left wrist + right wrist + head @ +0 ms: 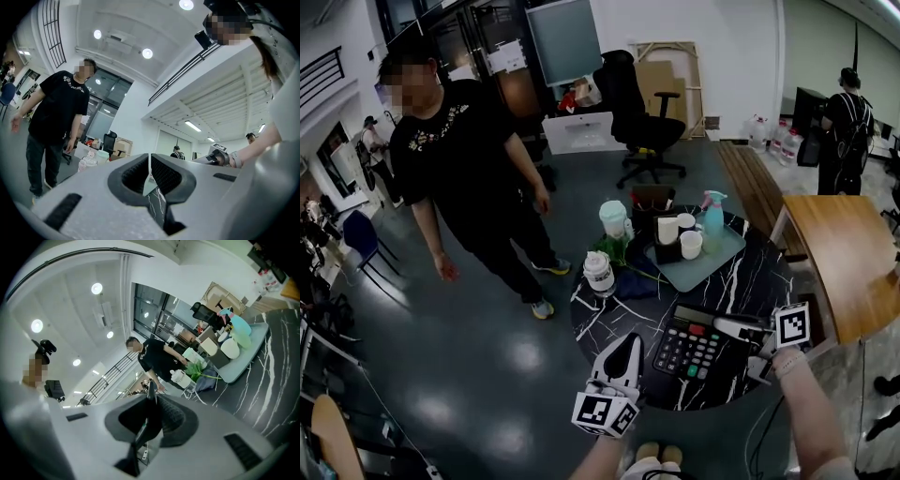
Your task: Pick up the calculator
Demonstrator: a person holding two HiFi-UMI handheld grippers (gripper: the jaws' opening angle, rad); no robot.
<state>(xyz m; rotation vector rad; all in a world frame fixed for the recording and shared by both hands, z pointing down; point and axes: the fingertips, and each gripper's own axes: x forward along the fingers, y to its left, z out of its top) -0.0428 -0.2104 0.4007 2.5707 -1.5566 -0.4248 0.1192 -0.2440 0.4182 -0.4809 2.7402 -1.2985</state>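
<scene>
Gripping the calculator [694,345] at its 1 o'clock corner with my right claw [151,397]: the pads were pressed on a thin dark slab seen edge-on. I read that as a pinch on the case, not an empty close. Left claw [150,163] was pressed together on nothing, at the 7 o'clock rim of the table [605,314]. It was just beside the calculator, with no contact that I could see.

Calculator sat keys up at the 6 o'clock part of the round black marble top. The tray [724,255] was at its 12 o'clock, apart from it.

Doing the lift well, my call:
- A corner pinch on a flat, wide body meant the free side would want to droop.
- It needed a straight-up rise, wrist level, no roll, and a grip firm enough that the case couldn't pivot in the pads.
- Main risk was it swinging down and clipping the rim.
- Left claw could back up the free side, but it had to spread first.

View differences:
- Head view gave the layout: both claws, the keys, cups [690,244] and spray bottle [713,217] on the tray, a person [464,159] at the table's 10 o'clock. It couldn't show pad contact, or whether the calculator was clear of the top.
- Right gripper view showed the pinch itself and none of the keypad.
- Left gripper view confirmed closed, empty jaws; no calculator in it.
</scene>
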